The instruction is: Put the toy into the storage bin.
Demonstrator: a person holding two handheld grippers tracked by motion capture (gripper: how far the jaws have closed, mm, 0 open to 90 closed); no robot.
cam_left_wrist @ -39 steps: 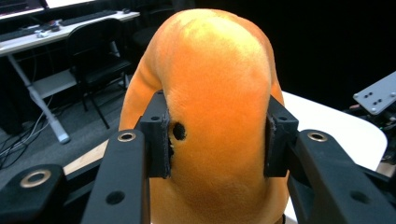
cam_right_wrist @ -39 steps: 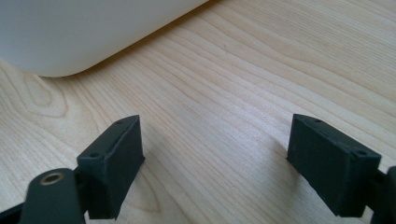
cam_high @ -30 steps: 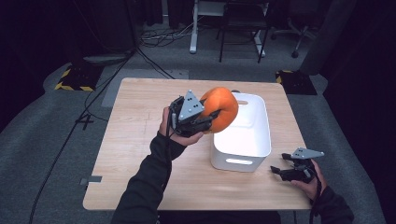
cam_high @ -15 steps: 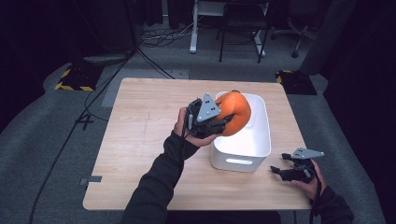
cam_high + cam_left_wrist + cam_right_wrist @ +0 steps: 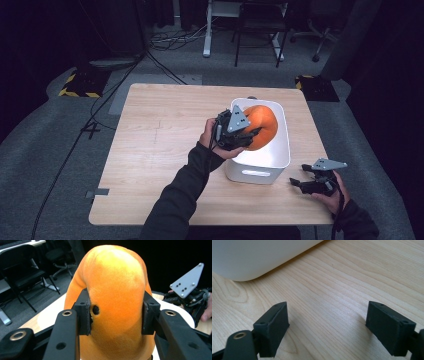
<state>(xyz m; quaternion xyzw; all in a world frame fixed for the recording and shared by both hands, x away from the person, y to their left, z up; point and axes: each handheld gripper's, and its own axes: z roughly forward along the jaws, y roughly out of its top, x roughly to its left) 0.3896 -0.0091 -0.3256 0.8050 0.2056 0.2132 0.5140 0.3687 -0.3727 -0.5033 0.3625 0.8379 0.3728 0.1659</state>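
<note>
The pale wooden table (image 5: 160,165) spreads in front of me, the biggest thing here, and toward its right half sits the white rectangular plastic bin (image 5: 280,160), long side running away from me. Over the bin's open mouth I hold the soft orange rounded plush (image 5: 262,125), its bulk above the near-left part of the opening and not yet resting on the bottom, as far as I can judge. My left gripper (image 5: 116,311) has it pinched from both sides; the black pads dent the fuzzy surface, so the jaws are closed hard onto it. In the left gripper view the plush stands tall between the jaws, its long axis pointing up and away from the tool. My guess is the next move is straight down into the bin, then a release. My right gripper (image 5: 327,327) rests low on the wood, just beside the bin's near right corner, jaws spread wide and holding nothing.
</note>
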